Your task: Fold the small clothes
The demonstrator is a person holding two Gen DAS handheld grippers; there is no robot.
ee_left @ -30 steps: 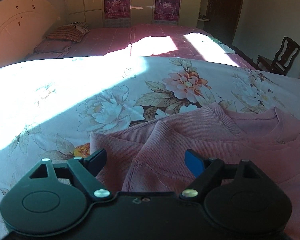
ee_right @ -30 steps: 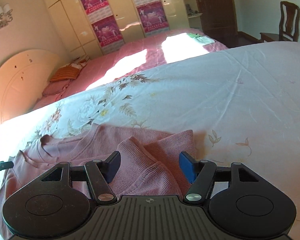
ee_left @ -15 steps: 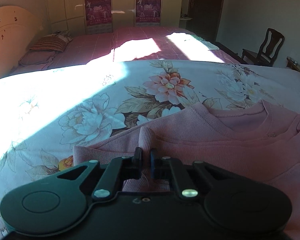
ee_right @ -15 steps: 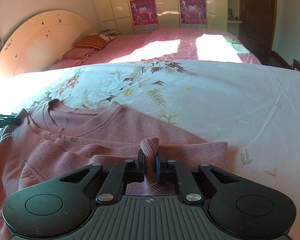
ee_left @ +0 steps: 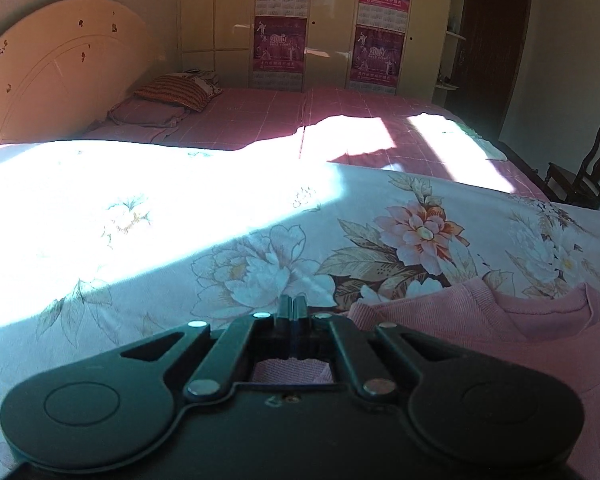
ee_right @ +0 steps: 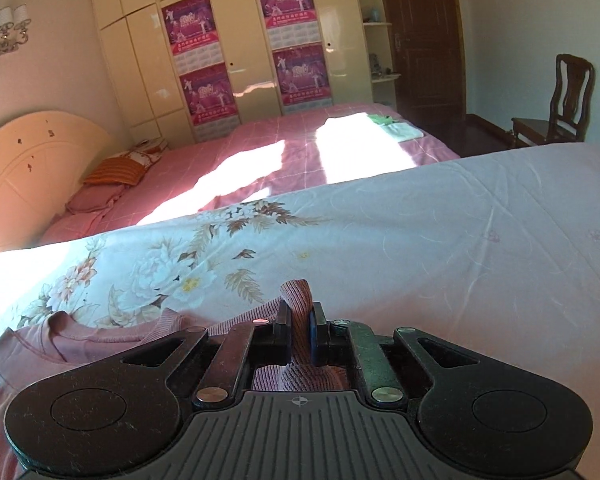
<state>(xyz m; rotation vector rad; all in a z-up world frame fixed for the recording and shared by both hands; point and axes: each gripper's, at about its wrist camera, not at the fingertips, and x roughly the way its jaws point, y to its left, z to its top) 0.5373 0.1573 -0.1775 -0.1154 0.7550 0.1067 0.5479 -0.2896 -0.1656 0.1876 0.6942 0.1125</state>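
Note:
A small pink ribbed sweater (ee_left: pixel 480 320) lies on a floral bedsheet (ee_left: pixel 260 248). My left gripper (ee_left: pixel 293 312) is shut on the sweater's left edge; pink fabric shows behind the closed jaws. In the right wrist view the sweater (ee_right: pixel 100 340) spreads to the left with its neckline showing. My right gripper (ee_right: pixel 300 320) is shut on a bunched fold of the sweater that sticks up between the jaws, lifted a little above the sheet (ee_right: pixel 460 260).
A second bed with a pink cover (ee_right: pixel 300 152) and pillows (ee_left: pixel 172 92) lies beyond. A cream headboard (ee_left: pixel 52 76) is at the left, wardrobes (ee_right: pixel 240 40) at the back, a wooden chair (ee_right: pixel 560 100) at the far right.
Both grippers went from open around the sweater's edges to shut on them. Both have since lifted and tilted up, drawing the fabric with them.

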